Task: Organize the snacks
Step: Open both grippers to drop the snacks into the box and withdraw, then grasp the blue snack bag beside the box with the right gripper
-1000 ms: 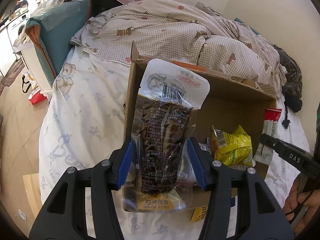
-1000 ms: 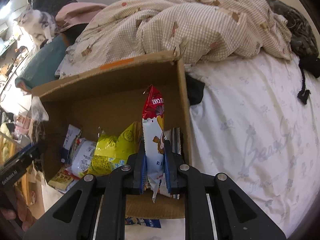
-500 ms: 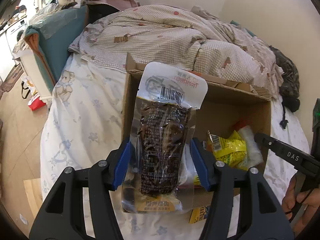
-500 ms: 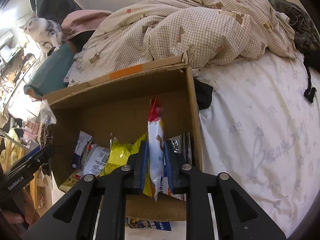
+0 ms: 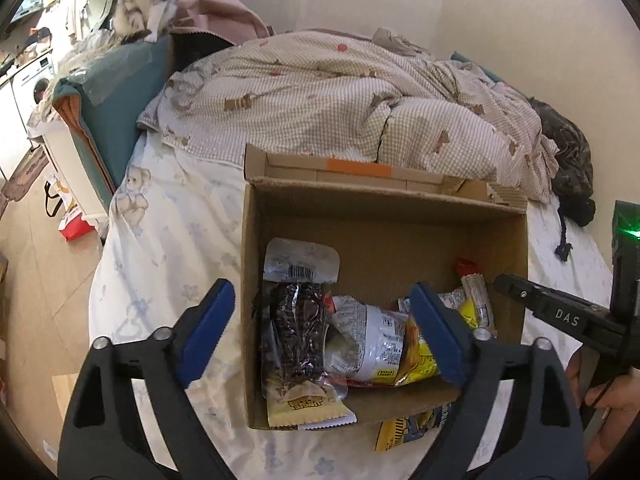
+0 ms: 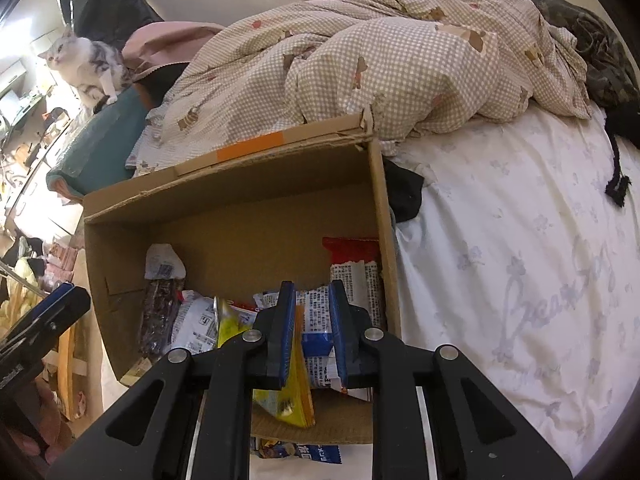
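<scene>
Now both snacks sit in the cardboard box (image 5: 384, 216), dark brown pack (image 5: 296, 332) at its left wall. Left gripper (image 5: 320, 332) & right gripper (image 6: 310, 332) have just been opening, nothing pinched. Next, prob: fetch the yellow-blue packet (image 5: 412, 428) outside the box front.

Brown box (image 5: 384, 232), beige checked quilt (image 5: 320, 96), blue-padded gripper (image 5: 324, 328).

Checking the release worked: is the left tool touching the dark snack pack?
Apart. The left wrist view shows the left tool open wide above the dark snack pack lying in the box.
</scene>
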Demonstrator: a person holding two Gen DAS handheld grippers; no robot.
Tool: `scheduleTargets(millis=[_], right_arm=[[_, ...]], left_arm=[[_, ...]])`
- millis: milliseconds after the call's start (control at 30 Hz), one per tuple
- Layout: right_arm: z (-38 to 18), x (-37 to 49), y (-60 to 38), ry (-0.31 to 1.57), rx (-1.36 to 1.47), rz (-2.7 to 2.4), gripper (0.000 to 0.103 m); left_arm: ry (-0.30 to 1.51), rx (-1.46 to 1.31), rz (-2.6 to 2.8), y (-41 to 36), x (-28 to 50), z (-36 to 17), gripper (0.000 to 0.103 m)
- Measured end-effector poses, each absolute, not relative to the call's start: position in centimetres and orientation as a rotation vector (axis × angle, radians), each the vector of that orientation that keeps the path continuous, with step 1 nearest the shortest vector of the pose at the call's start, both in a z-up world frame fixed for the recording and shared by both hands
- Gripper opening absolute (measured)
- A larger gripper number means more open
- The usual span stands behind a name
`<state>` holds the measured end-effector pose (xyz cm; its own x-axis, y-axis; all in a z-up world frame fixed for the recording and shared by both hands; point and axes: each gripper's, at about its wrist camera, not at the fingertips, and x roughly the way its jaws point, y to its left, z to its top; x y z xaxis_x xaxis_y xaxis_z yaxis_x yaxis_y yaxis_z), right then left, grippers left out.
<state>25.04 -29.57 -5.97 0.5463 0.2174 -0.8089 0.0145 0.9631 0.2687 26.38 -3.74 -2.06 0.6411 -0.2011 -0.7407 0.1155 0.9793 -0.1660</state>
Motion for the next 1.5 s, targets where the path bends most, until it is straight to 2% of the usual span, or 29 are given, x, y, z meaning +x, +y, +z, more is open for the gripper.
scheduleTargets(millis=[33,67,100,267,867,967,1400,1500], right_arm=[[-6.0,25.0,-29.6,0.988,0.262,0.13,0.042],[-5.9,24.9,-29.6,0.985,0.267,0.126,0.071],[-5.9,24.8,-29.5,0.981,0.272,0.136,0.079],[-5.8,24.3,-28.5,0.982,0.191,0.129,0.079],[-4.4,16.6,-30.9,0.955,0.312,0.037,0.079],[-4.7,14.9,-31.2,0.966,0.354,0.032,0.079],[-7.0,10.5,-30.7,1.035,0.374,0.014,0.079],[-8.0,10.4,-30.8,1.066,0.452,0.061,0.079]], left_arm=[[0.854,-0.104,-0.18,-3.7,26.4,-1.9,0.088],[0.852,-0.102,-0.18,-3.7,26.4,-1.9,0.088],[0.852,-0.102,-0.178,-3.6,26.4,-1.8,0.089],[0.863,-0.107,-0.166,-3.0,26.0,-2.0,0.089],[0.814,-0.098,-0.111,0.7,19.4,0.6,0.089],[0.828,-0.103,-0.11,1.3,18.5,0.4,0.093],[0.883,-0.126,-0.185,0.5,15.8,-0.5,0.093],[0.896,-0.109,-0.189,0.1,15.4,-0.8,0.093]])
